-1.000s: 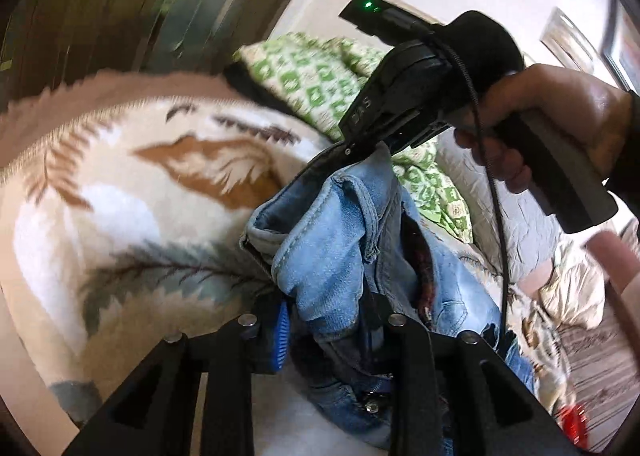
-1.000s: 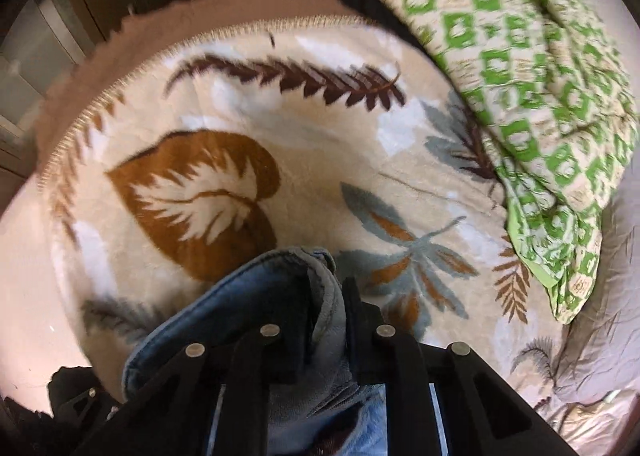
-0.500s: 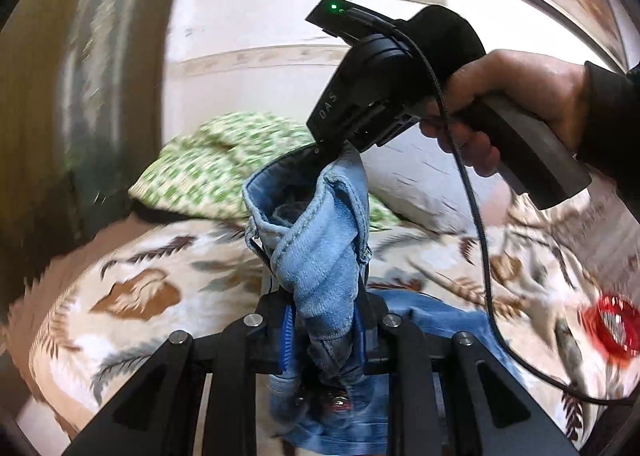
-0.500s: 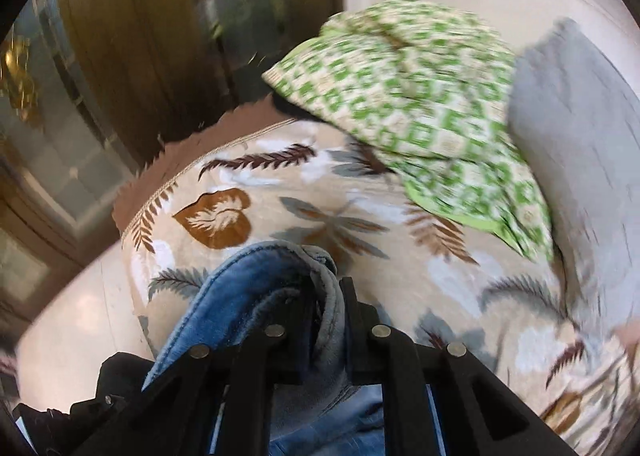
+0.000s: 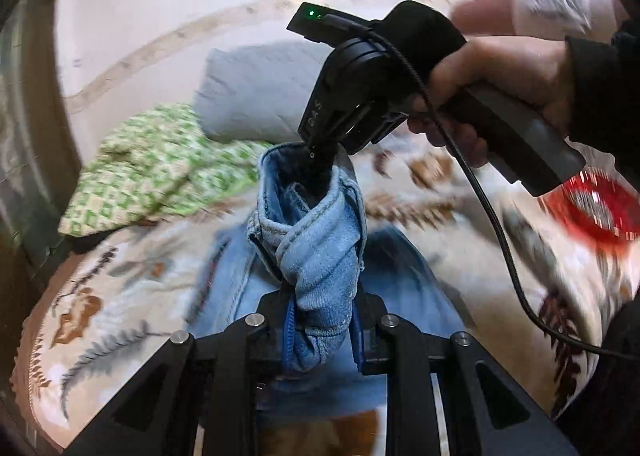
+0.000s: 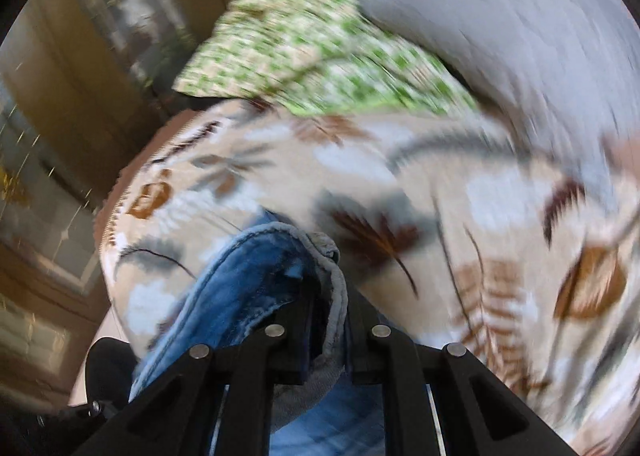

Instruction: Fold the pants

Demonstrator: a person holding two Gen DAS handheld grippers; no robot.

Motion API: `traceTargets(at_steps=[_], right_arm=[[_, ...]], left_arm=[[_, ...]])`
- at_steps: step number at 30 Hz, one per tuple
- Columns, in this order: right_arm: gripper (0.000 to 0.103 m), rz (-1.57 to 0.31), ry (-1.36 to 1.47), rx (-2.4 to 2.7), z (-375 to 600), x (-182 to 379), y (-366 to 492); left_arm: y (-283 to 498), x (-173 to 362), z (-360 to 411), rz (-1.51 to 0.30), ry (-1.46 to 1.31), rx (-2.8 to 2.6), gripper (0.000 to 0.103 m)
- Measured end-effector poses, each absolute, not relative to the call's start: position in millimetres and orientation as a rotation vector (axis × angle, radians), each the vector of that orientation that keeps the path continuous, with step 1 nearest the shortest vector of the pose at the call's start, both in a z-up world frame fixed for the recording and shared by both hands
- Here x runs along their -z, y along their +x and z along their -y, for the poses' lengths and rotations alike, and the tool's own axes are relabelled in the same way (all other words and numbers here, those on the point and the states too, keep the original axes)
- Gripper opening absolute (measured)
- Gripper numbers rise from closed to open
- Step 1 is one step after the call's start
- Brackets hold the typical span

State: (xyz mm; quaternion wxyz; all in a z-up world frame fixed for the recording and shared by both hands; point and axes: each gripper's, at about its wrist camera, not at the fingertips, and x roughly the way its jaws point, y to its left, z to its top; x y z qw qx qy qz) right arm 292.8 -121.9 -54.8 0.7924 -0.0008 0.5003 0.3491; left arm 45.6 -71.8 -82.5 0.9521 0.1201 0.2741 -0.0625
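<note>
The blue denim pants (image 5: 320,252) hang bunched between both grippers above a leaf-patterned blanket (image 5: 100,296). My left gripper (image 5: 320,320) is shut on a thick fold of the denim. My right gripper (image 5: 320,153) shows in the left wrist view, held by a hand, pinching the waistband edge from above. In the right wrist view the right gripper (image 6: 328,320) is shut on the pants (image 6: 256,276), which drape to the lower left. Both views are motion-blurred.
A green checked cloth (image 5: 160,171) and a grey pillow (image 5: 256,91) lie at the bed's head by the wall. A red round object (image 5: 596,207) sits on the blanket at right. A wooden cabinet (image 6: 80,95) stands beside the bed.
Both grippers have lifted the pants higher and swung toward the head of the bed. The grey pillow and wall have come into view. Both grips hold.
</note>
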Motion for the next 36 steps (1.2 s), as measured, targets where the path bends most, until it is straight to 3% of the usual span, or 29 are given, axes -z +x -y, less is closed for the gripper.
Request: traceTargets(at_steps=[6, 8, 11, 24, 27, 28, 36], right_arm=[[0.010, -1.196, 0.087, -0.662, 161, 129, 299], [0.010, -1.208, 0.135, -0.649, 167, 151, 298], [0.011, -1.193, 0.233, -0.650, 178, 160, 298], [0.015, -1.117, 0.181, -0.614, 173, 153, 284], [0.023, -1.086, 0.186, -0.610, 173, 153, 279], [0.030, -1.077, 0.184, -0.618, 172, 152, 277], [0.038, -1.074, 0.153, -0.615, 167, 148, 275]], left_arm=[[60, 135, 103, -0.712, 0.304, 0.207, 0.022], [56, 147, 111, -0.688, 0.364, 0.202, 0.022], [57, 146, 108, -0.695, 0.350, 0.212, 0.022], [59, 146, 109, -0.699, 0.339, 0.210, 0.022], [58, 146, 108, -0.678, 0.328, 0.200, 0.026], [58, 146, 108, -0.669, 0.320, 0.203, 0.032], [48, 144, 121, -0.649, 0.393, 0.161, 0.050]])
